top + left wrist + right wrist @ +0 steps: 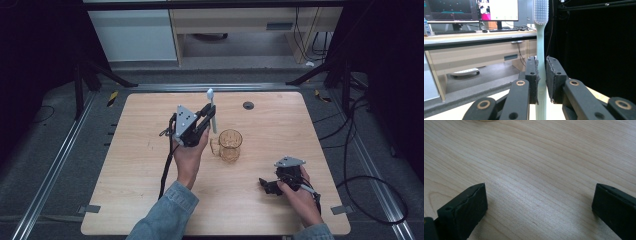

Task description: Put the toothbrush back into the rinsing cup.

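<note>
Brush [541, 50] head top cut off by edge.

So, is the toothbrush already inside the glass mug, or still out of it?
Out. The left gripper holds the toothbrush upright above the table, behind the glass mug, which looks empty.

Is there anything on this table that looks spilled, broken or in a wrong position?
Nothing stands out. The glass mug stands upright on the table, with no spill visible. The left gripper holds the toothbrush upright, bristles up. The right gripper is open over bare wood.
</note>
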